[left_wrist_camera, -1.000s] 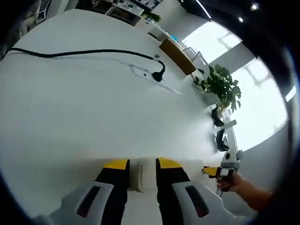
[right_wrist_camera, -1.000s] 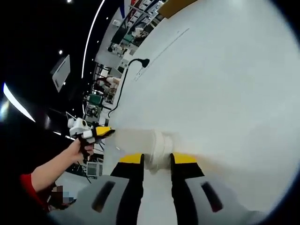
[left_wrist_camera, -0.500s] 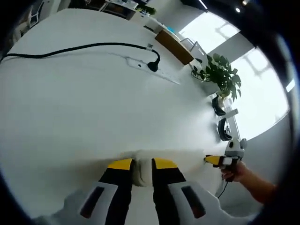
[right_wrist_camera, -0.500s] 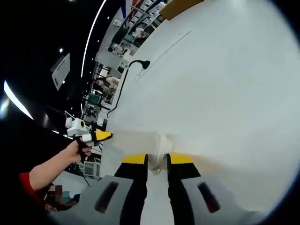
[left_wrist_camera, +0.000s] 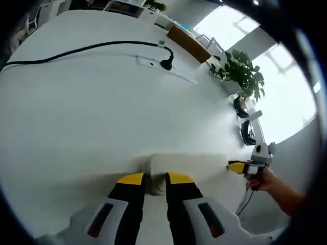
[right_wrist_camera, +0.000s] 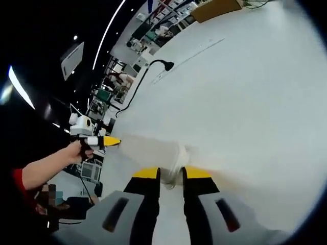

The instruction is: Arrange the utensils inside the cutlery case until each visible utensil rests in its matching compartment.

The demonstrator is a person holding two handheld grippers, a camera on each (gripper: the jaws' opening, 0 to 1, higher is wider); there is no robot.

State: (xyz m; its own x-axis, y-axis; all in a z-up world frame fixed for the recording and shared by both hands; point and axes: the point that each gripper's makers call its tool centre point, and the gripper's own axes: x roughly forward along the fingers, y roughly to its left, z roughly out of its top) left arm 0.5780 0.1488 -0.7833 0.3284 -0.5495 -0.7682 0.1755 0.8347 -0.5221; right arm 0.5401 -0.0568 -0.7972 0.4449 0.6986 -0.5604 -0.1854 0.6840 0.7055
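Two grippers gripping one pale, whitish cutlery case (left_wrist_camera: pixel 186 164) from opposite ends, on a broad white table (left_wrist_camera: pixel 92 112). In the left gripper view, left gripper (left_wrist_camera: pixel 153 179) at 6 o'clock, yellow-tipped jaws drawn narrow and pinched on the near end of the case; the case running off toward 3 o'clock, where the right gripper (left_wrist_camera: pixel 239 167) meets its far end, held in a person's hand (left_wrist_camera: pixel 261 179). In the right gripper view, mirror picture — right gripper (right_wrist_camera: pixel 171 173) at 6 o'clock, jaws close together and clamped on a rim or end of the cutlery case (right_wrist_camera: pixel 153 149), the body of it stretching toward 9 o'clock to the left gripper (right_wrist_camera: pixel 104 141) and the hand (right_wrist_camera: pixel 76 150) behind it. Held at both ends probably to steady or carry the case level, so nothing inside slides between compartments. No utensils or dividers to be made out: case blurred and washed out against the table, so cannot tell whether closed, or what lies inside. Farther off in the left gripper view, a power strip (left_wrist_camera: pixel 166 69) with a black cable (left_wrist_camera: pixel 76 50) at 12 o'clock, and a potted plant (left_wrist_camera: pixel 240 71) at 2 o'clock — well apart from the case. Sorting judged not yet begun, or at least not checkable from here.
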